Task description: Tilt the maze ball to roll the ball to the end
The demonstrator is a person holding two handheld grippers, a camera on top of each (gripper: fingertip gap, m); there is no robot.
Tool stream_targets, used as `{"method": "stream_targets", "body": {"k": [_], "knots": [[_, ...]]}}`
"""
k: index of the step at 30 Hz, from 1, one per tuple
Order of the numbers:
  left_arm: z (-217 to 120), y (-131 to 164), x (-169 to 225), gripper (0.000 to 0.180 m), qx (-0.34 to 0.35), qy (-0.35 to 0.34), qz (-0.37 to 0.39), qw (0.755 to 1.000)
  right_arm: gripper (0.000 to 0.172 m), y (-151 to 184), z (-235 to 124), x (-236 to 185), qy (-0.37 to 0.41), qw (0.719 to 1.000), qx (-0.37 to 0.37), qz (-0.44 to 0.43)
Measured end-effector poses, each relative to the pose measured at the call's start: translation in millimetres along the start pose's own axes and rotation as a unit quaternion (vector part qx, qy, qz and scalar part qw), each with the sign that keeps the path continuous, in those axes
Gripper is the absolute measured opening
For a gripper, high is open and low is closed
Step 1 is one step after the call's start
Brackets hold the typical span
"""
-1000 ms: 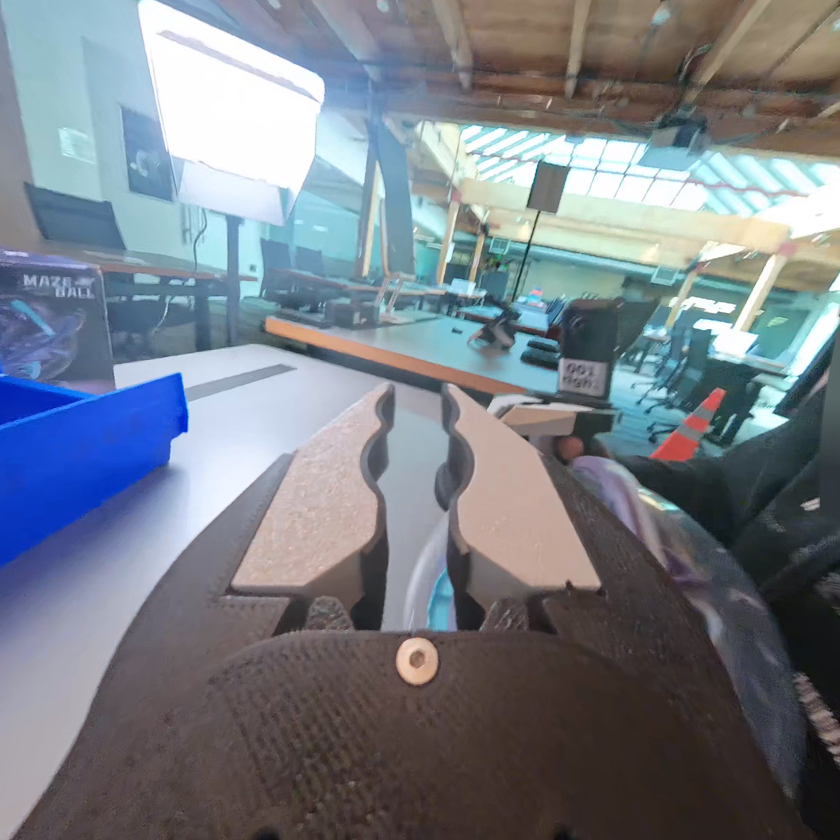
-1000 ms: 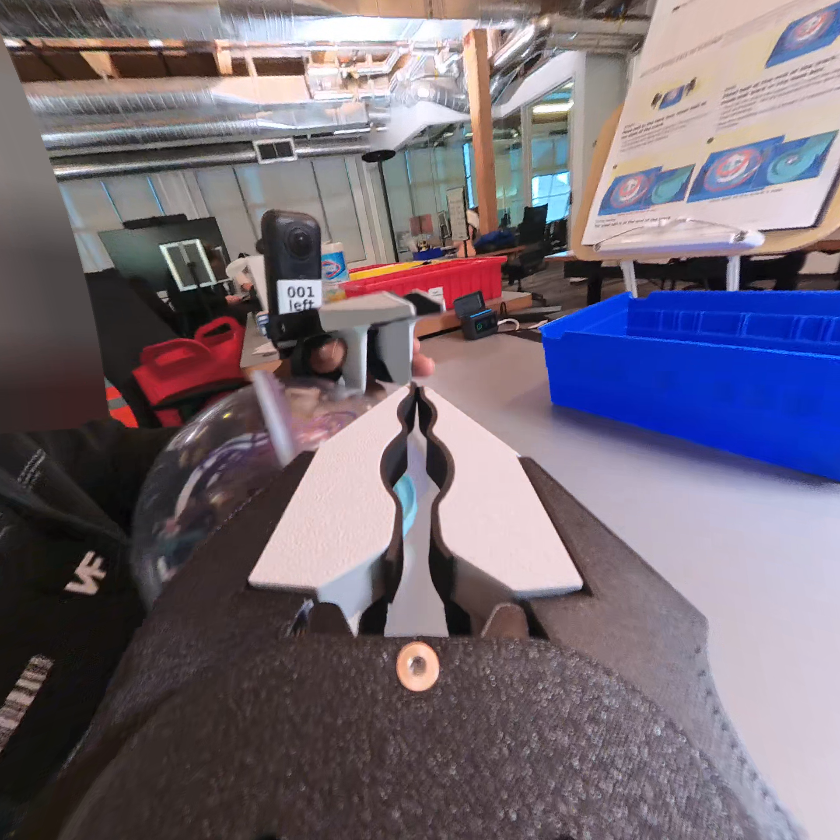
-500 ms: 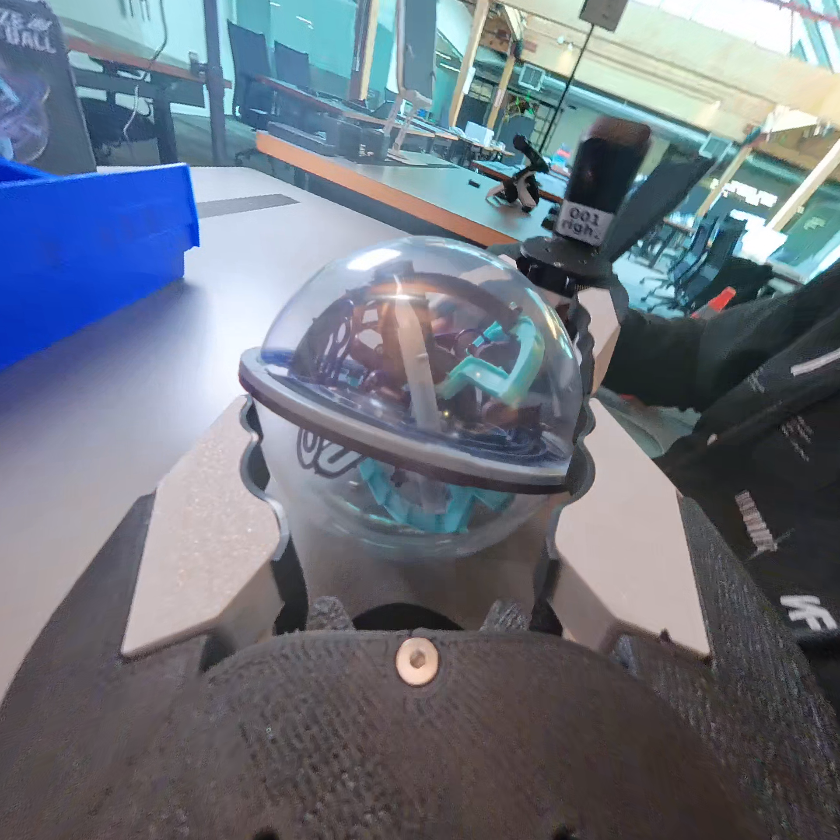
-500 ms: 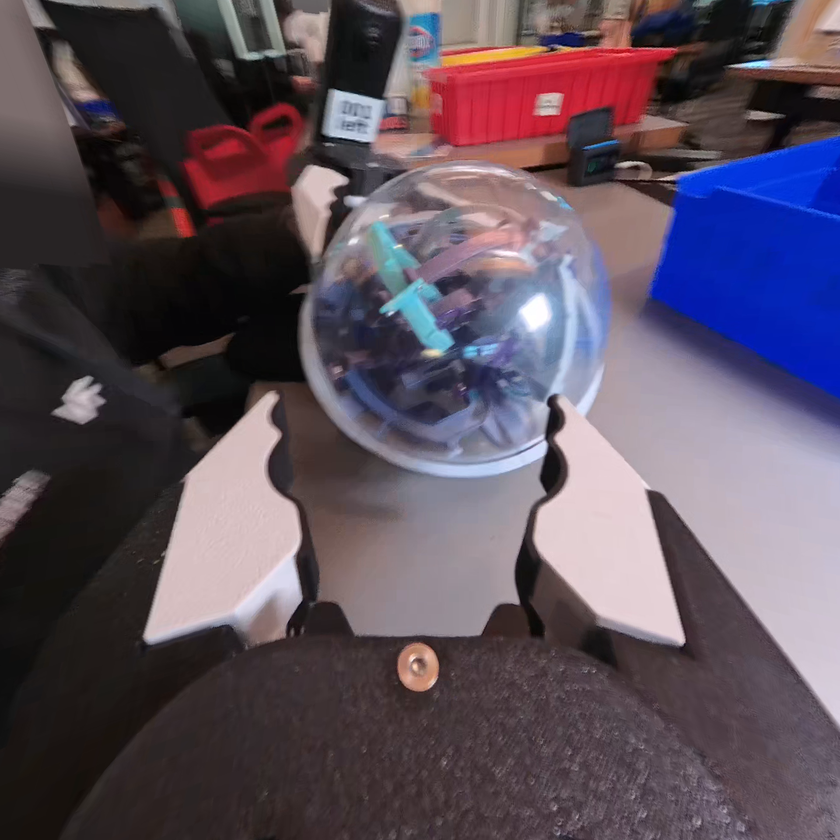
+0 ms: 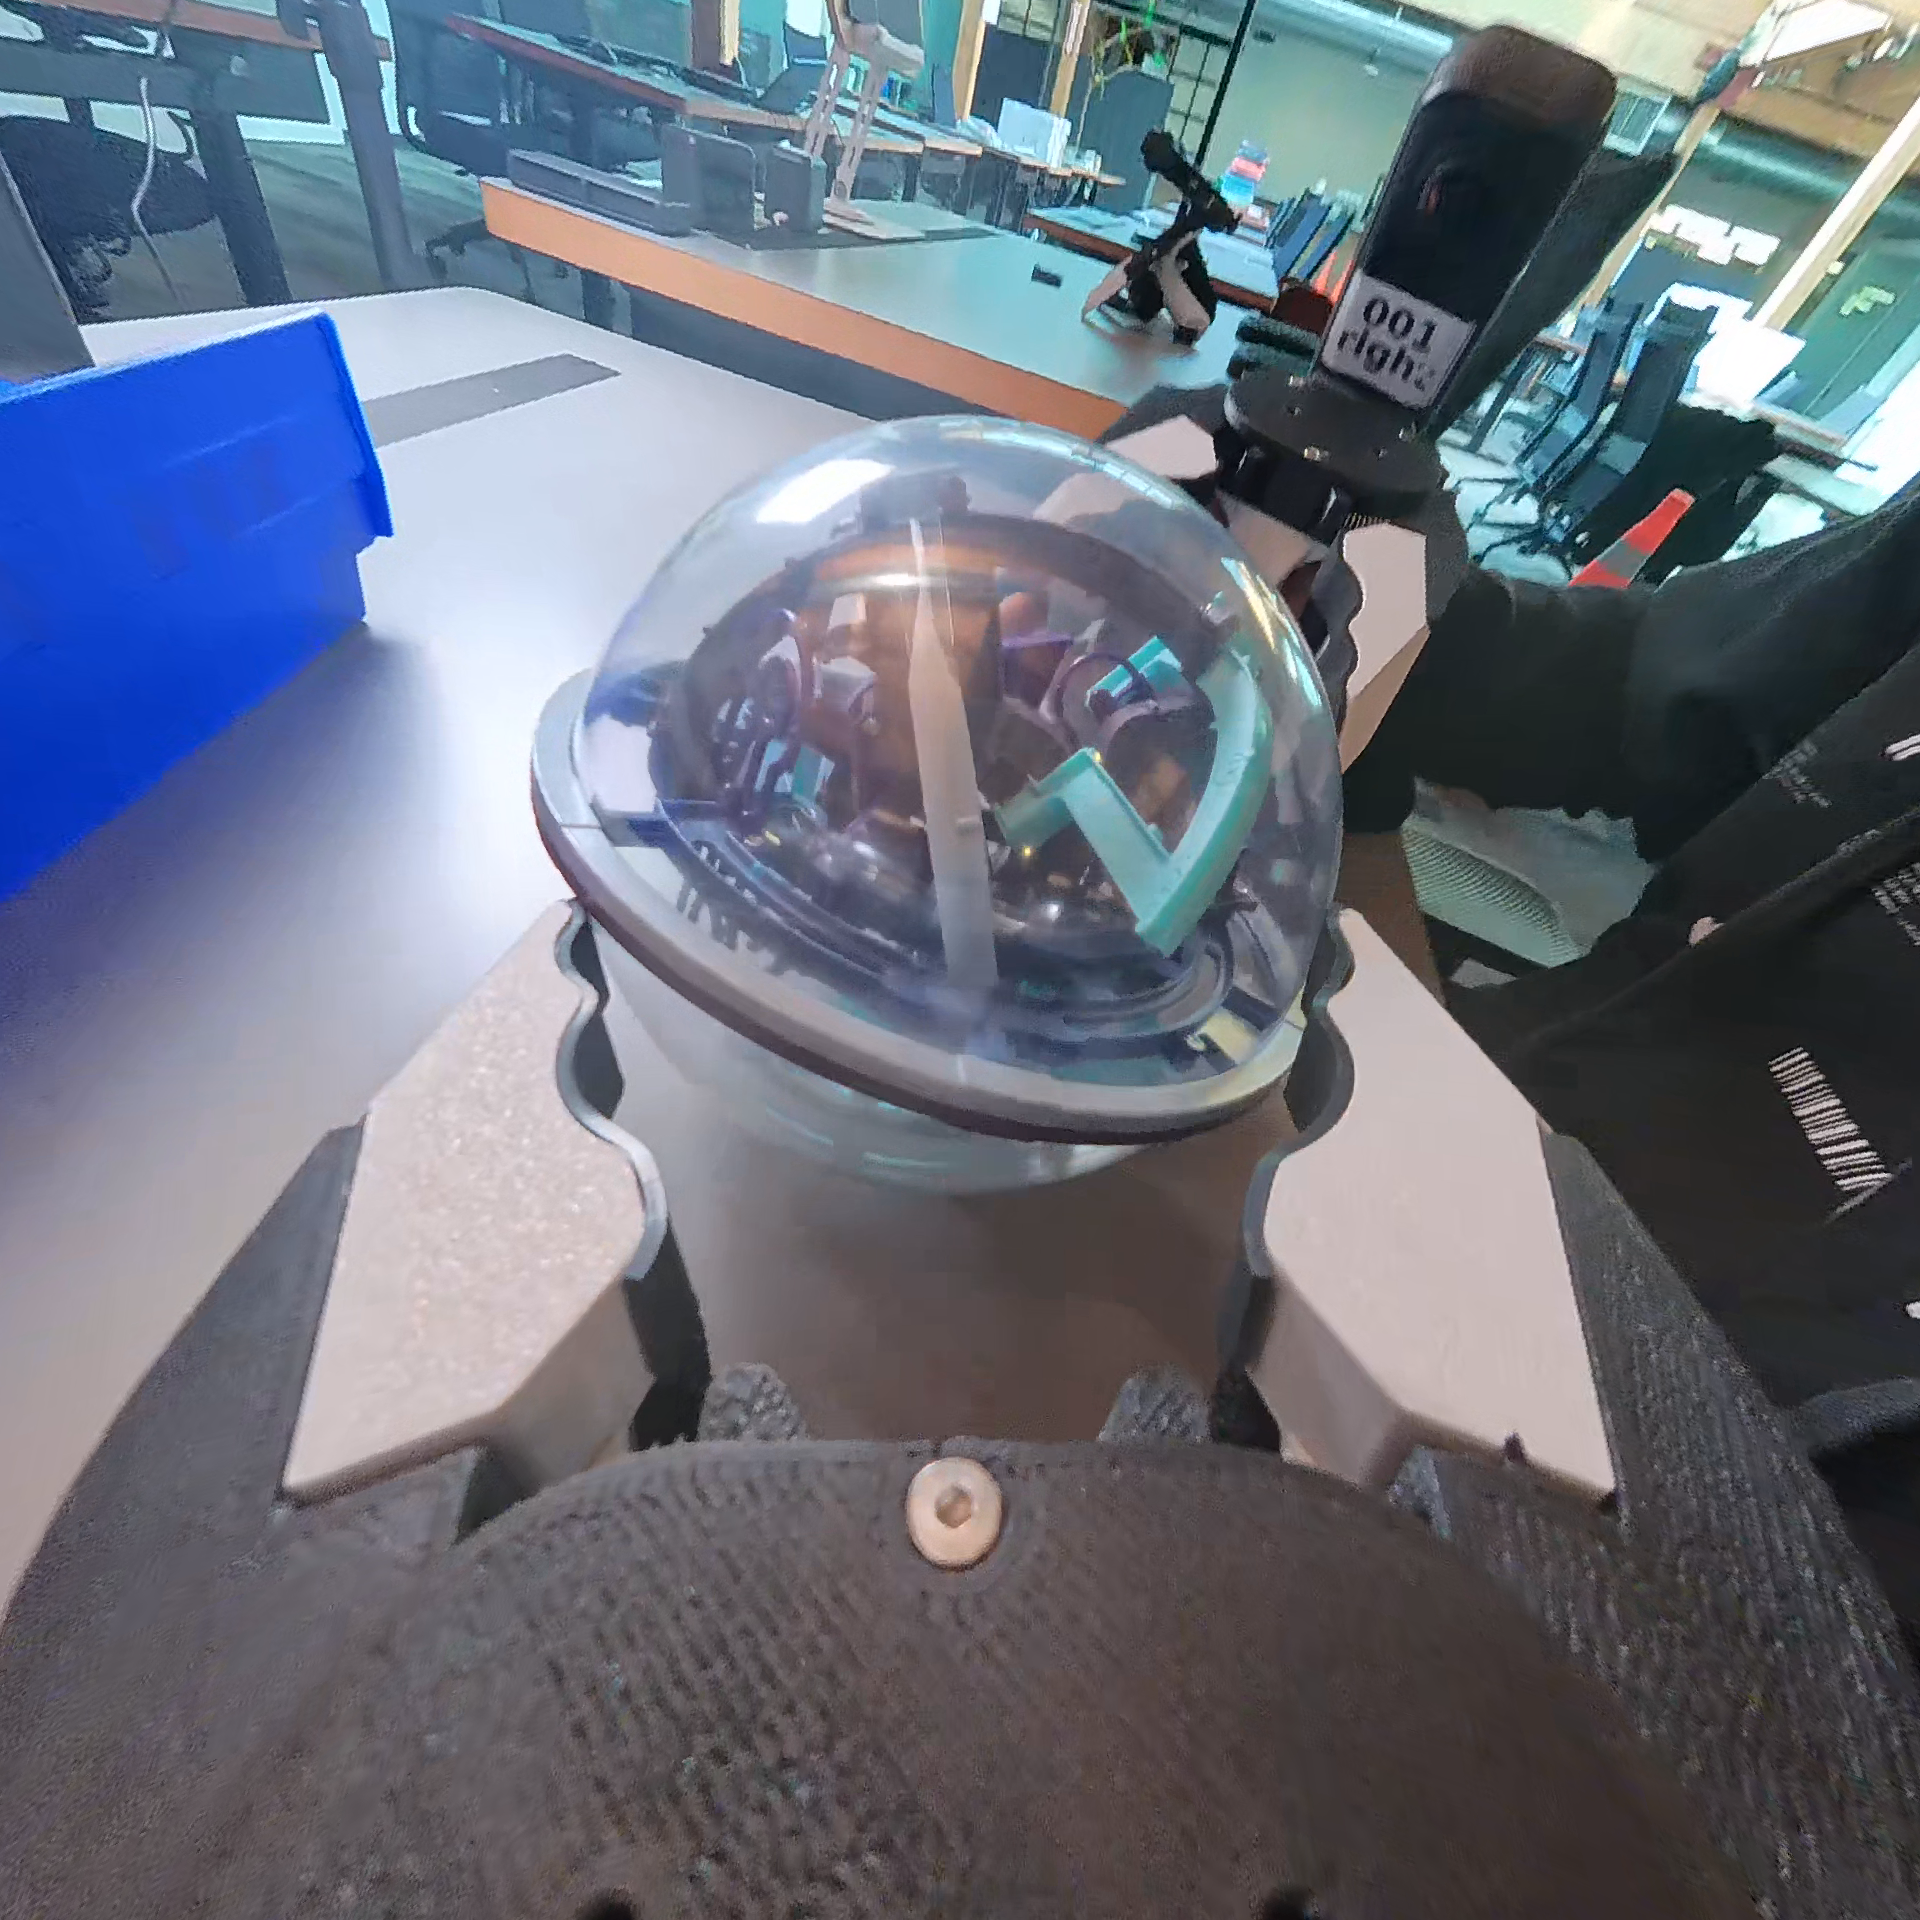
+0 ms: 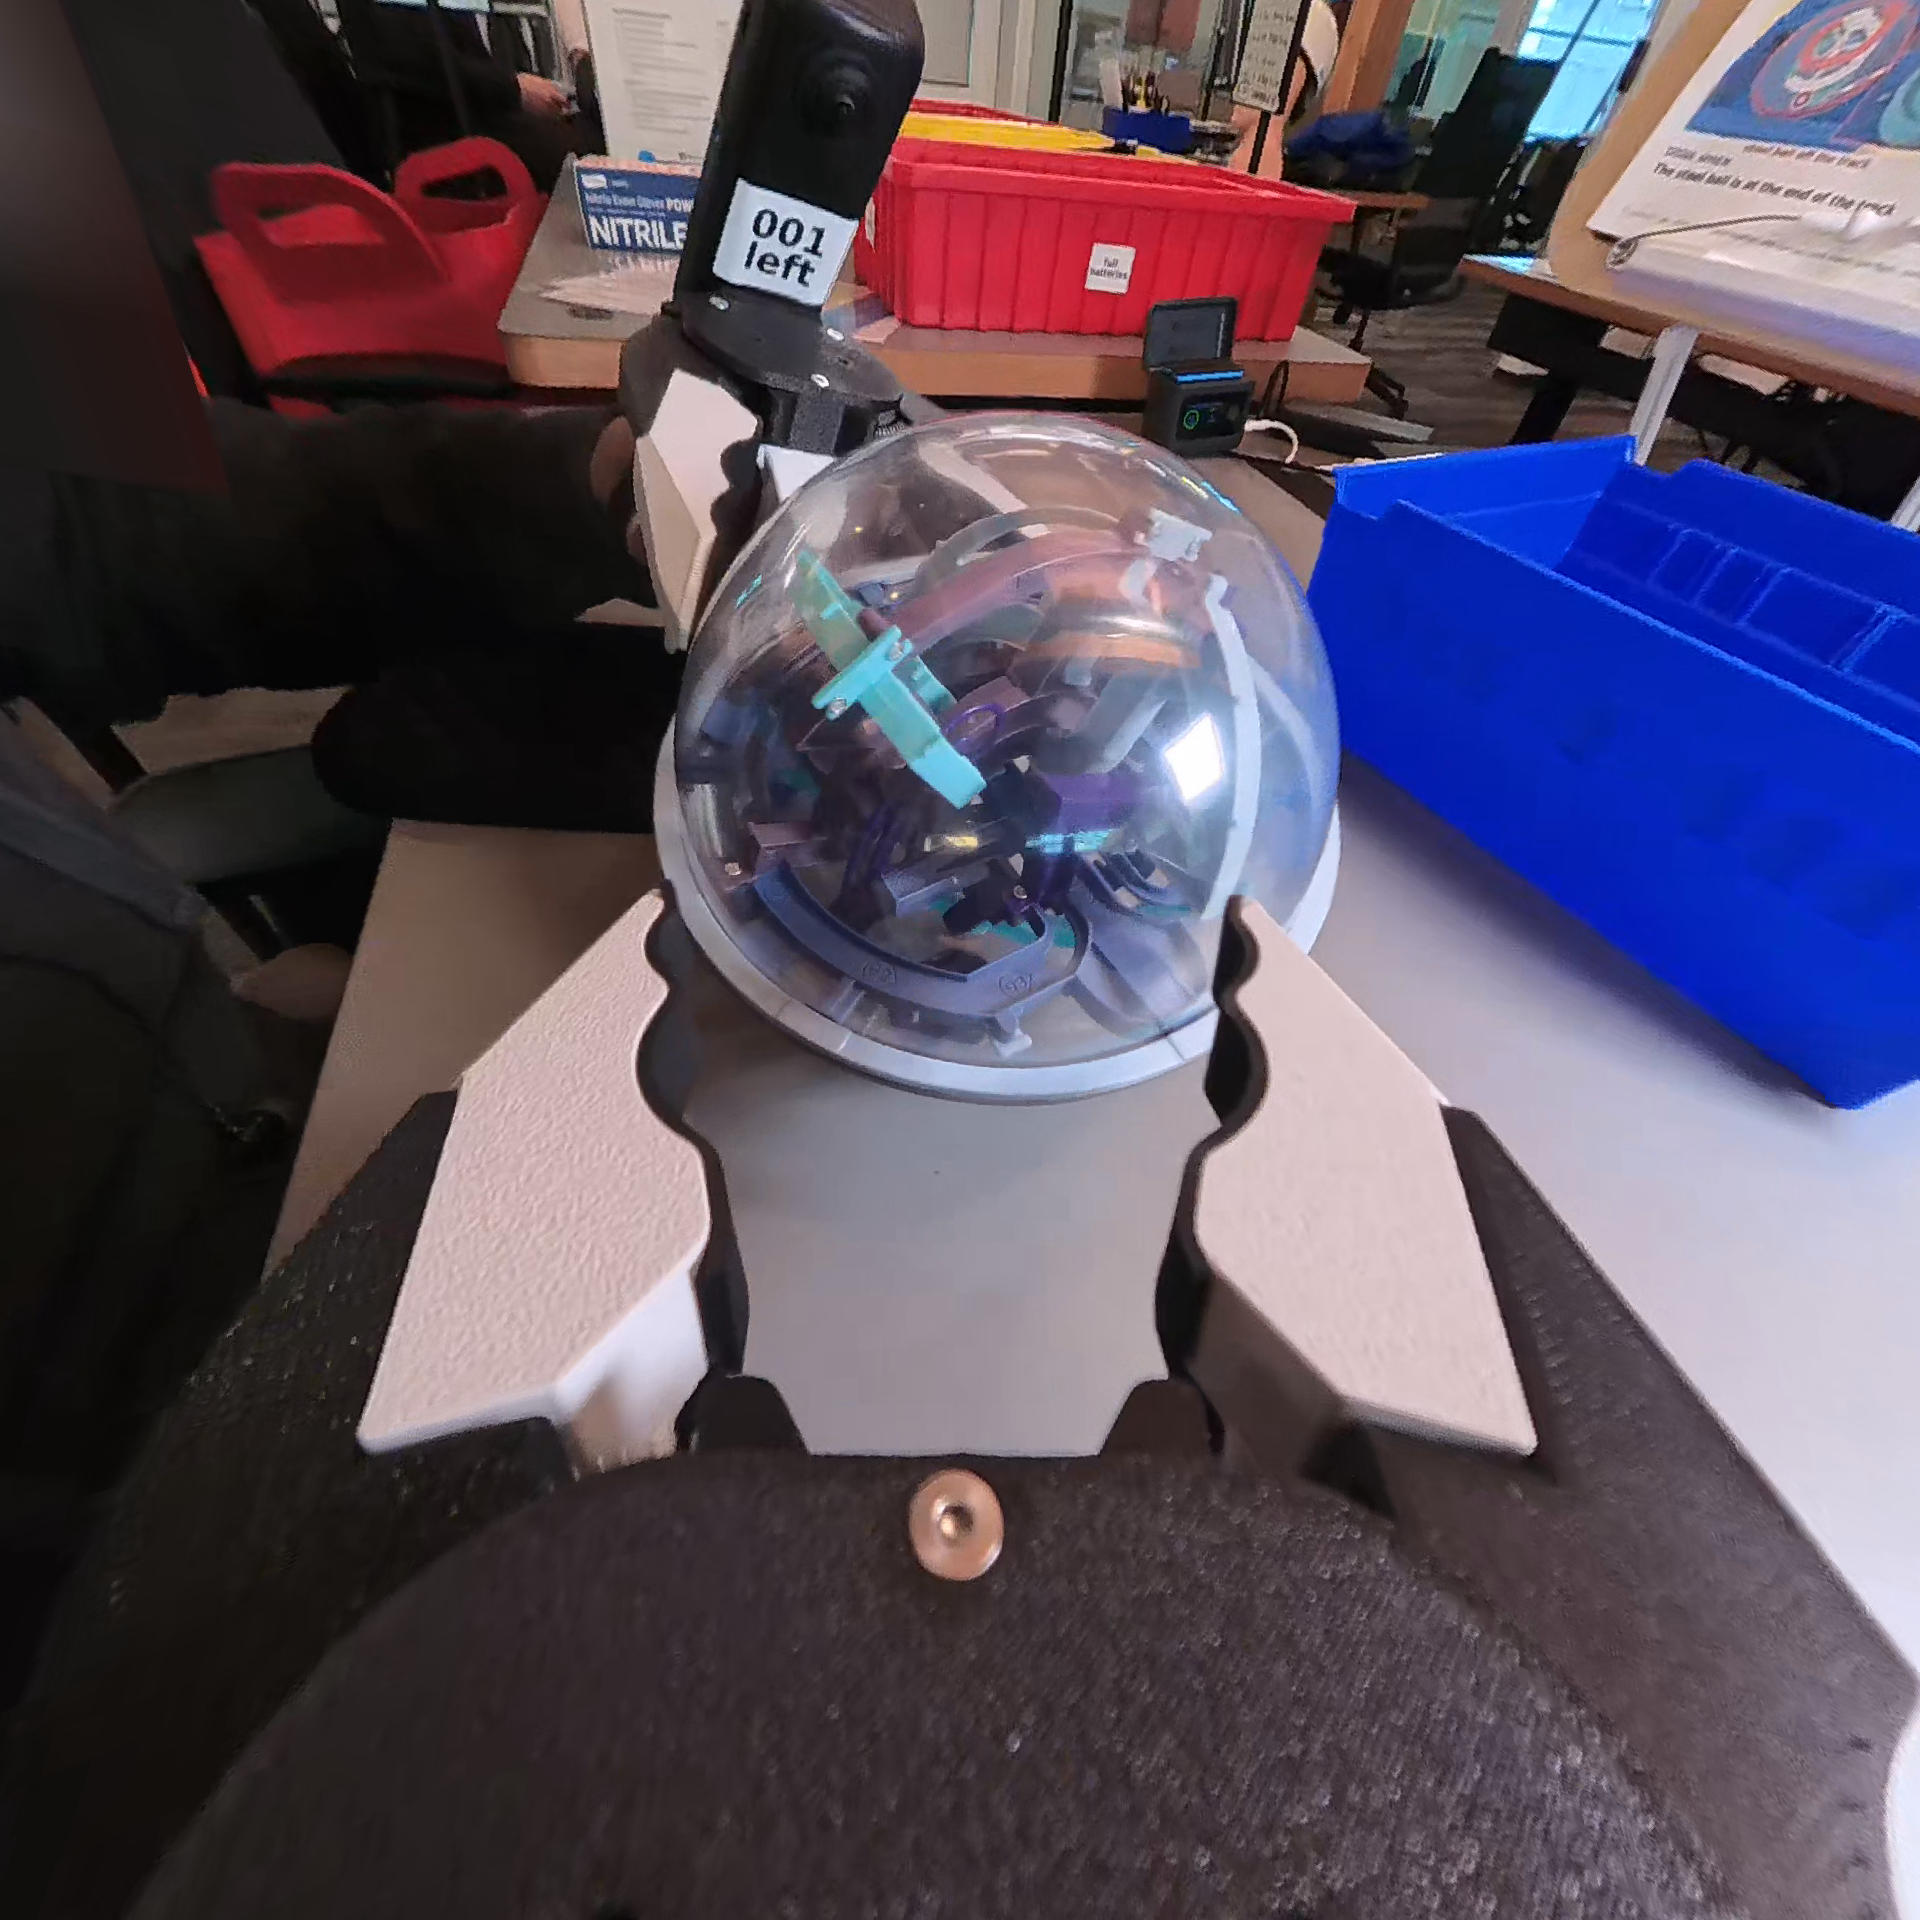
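The maze ball (image 5: pixel 935 779) is a clear sphere with a grey rim and teal, purple and brown tracks inside. It rests on the grey table (image 5: pixel 312 831). My left gripper (image 5: pixel 945 925) is open wide. Its fingertips (image 5: pixel 566 925) stand at the ball's two sides under the rim, with a dark gap beside the lower half. In the right wrist view the ball (image 6: pixel 997 748) sits just past my right gripper (image 6: pixel 951 914), which is open. Its fingertips (image 6: pixel 1242 925) reach the ball's near lower face from the opposite side. No small ball inside can be made out.
A blue bin (image 5: pixel 177 520) stands on the table close to the ball, and shows in the right wrist view (image 6: pixel 1662 779). A person's dark sleeves (image 6: pixel 364 540) hold both grippers. A red bin (image 6: pixel 1091 239) and a small black device (image 6: pixel 1195 379) sit on a farther table.
A second ago both grippers were almost shut and pointed across the room. Both opened wide and tipped down to the ball. Since half a second ago the right jaws have narrowed a little and moved closer.
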State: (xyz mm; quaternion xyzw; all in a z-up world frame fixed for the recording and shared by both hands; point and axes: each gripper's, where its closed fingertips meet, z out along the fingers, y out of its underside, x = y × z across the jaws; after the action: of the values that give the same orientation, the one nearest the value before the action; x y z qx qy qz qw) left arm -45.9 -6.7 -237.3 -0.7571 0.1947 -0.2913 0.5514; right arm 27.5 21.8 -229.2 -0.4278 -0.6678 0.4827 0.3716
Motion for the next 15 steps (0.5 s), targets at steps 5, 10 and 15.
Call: {"method": "stream_targets", "body": {"k": [5,10,15], "knots": [[20,2,-17,0.129,-0.042,-0.03,0.034,0.998,0.107,-5,-6,32,-0.021,1.0,-0.015,-0.014],[48,-12,-24,0.129,-0.058,-0.06,0.068,0.994,0.123,-5,1,65,-0.048,0.999,-0.019,-0.012],[59,-20,-32,0.131,-0.02,-0.078,0.092,0.992,0.126,-4,-1,77,-0.033,0.998,0.058,-0.001]]}}
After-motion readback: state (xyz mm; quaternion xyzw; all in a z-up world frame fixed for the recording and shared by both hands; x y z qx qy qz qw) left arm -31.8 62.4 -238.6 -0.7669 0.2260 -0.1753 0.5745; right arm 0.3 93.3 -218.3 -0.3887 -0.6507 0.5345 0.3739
